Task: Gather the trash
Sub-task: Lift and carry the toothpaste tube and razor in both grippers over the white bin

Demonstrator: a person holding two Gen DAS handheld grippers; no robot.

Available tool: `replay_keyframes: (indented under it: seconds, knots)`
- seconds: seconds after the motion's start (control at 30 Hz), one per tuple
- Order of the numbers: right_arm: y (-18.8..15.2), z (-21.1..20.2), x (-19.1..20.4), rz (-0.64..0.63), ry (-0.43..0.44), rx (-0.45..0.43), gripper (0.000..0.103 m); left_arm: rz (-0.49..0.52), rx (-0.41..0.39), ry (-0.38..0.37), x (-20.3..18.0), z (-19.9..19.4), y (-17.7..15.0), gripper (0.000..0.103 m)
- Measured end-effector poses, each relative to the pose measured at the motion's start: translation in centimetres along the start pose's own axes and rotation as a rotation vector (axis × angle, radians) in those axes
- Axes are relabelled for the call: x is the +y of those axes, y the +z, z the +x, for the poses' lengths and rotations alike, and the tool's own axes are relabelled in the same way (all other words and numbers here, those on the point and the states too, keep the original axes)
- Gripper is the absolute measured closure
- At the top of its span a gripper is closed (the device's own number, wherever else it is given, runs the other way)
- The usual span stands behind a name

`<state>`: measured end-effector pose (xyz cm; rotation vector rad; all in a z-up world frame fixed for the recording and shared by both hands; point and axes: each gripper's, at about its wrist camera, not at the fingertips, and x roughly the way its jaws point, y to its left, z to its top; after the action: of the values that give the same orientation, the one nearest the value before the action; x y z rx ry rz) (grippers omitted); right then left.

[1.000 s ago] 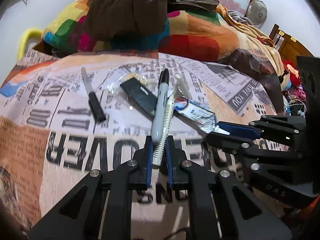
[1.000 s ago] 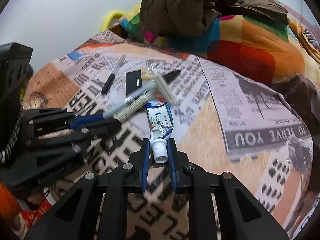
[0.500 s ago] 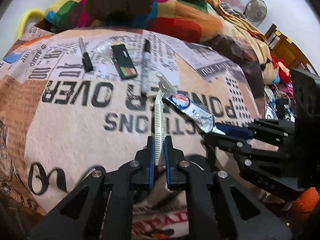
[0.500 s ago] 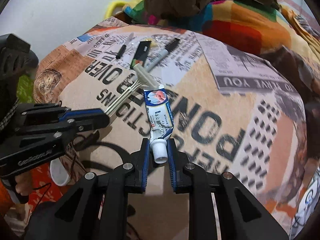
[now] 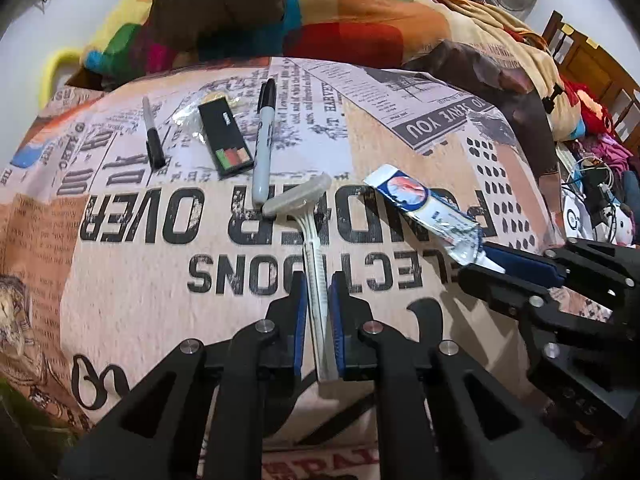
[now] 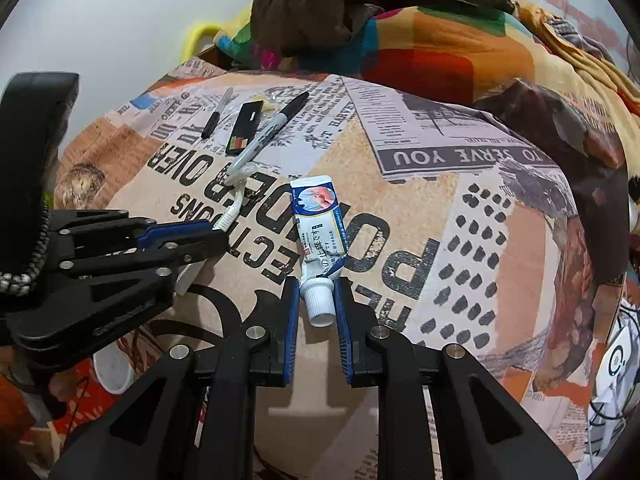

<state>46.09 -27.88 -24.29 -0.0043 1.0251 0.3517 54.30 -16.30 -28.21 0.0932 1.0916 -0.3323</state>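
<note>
Left hand-held gripper (image 5: 318, 304): clenched on razor (image 5: 310, 232) by the handle, head pointing away, lifted clear of the bedspread (image 5: 140, 300). Right hand-held gripper (image 6: 316, 304): clamped on tube (image 6: 318, 228) at the white cap, crumpled body sticking forward, also off the fabric. Both pieces of trash thus in hand, side by side, near each other but apart.

Further out on the bedspread, lying loose: grey marker (image 5: 264, 140), dark flat case (image 5: 226, 140) with coloured patches on a scrap of clear wrap, small black pen (image 5: 152, 136), all near one another, well beyond the grippers. Behind those, a patchwork blanket (image 5: 360, 28) and a brown jacket (image 5: 224, 4) heaped against the wall. Low at the left edge of the right wrist view, a white round rim (image 6: 112, 372) below the bed; whether cup or bin, impossible to say.

Step in hand, as a guess: carrying two picked items off to wherever trash goes. No bin clearly in view. Next move calls for: steady grip on both, since the razor sits between the pads by a thin handle only and could pivot; finding the container; bringing each gripper over its mouth before letting go. Remaining on the bed: the clear wrap as likely trash, pens and case doubtful.
</note>
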Motion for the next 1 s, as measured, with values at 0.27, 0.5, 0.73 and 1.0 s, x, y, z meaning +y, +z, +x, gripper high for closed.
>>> replay_keyframes:
  seconds: [0.27,0.5,0.73,1.0]
  knots:
    - [0.1,-0.9,-0.9,0.039,0.009,-0.023,0.087,0.006,-0.030,0.015,-0.6,0.1,-0.2,0.096]
    - [0.5,-2.9,-0.6,0.055,0.004,-0.053,0.087,-0.047,-0.099,-0.048,-0.5,-3.3,-0.3,0.096]
    - [1.6,-6.4,1.9,0.035,0.014,-0.112,0.087,-0.046,-0.194,-0.021,-0.3,-9.0,-0.6,0.096]
    - [2.7,-9.8,6.5,-0.032,0.024,-0.181,0.087,-0.102,-0.301,0.019,2.5,-15.8,-2.3,0.096]
